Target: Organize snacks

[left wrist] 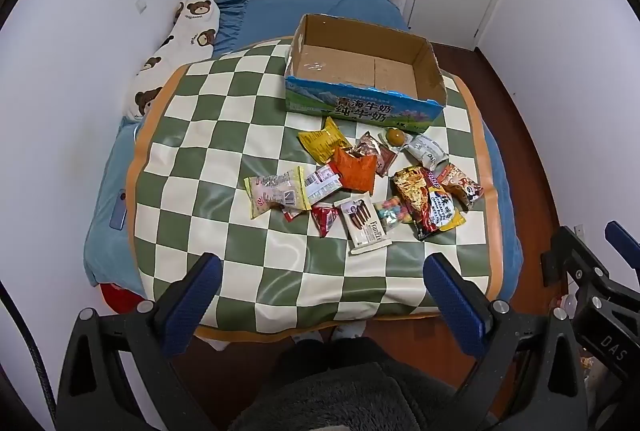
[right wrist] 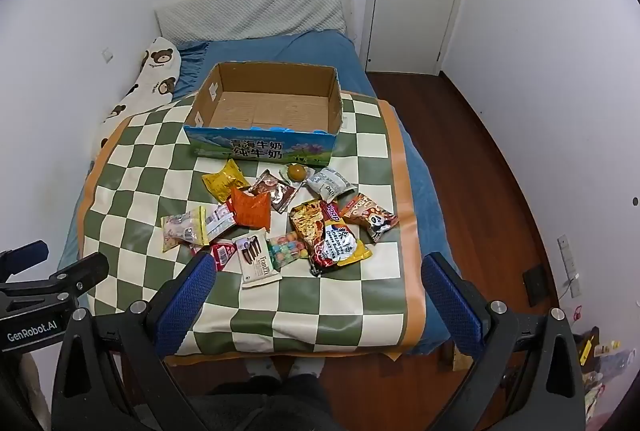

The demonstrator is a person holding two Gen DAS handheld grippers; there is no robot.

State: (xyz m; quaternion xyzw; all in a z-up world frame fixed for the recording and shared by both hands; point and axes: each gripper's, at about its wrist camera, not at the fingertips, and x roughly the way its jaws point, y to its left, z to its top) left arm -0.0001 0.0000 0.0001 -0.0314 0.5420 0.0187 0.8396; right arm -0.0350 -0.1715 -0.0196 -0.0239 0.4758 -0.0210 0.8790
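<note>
Left gripper [left wrist: 322, 281]: jaws stood spread as wide as they went, blue fingers [left wrist: 198, 295] far apart; nothing lay between them and they touched nothing, hanging above the near edge of the mat.
Right gripper [right wrist: 318, 283]: likewise fully spread, blue fingers [right wrist: 450, 295] well apart, holding nothing and touching nothing, tilted down over the near part of the mat.
Snacks [left wrist: 360, 179]: a loose heap of packets in the middle of the checked mat [left wrist: 224, 151], some overlapping, all just in front of the box.
Wafer packet [right wrist: 256, 257]: white, at the near edge of the heap, closest to the grippers.
Orange packet [right wrist: 252, 211]: in the middle of the heap, lying partly over a neighbour.
Noodle packet [left wrist: 428, 205]: on the right of the heap, beside a packet with a panda [left wrist: 464, 185].
Round sweet [right wrist: 298, 172]: just beside the box's front wall.
Box [left wrist: 360, 109]: open cardboard carton with a blue printed front, at the far side of the mat, nothing inside.
Bed [right wrist: 304, 47]: blue sheet under the mat, pillow at the far end.
</note>
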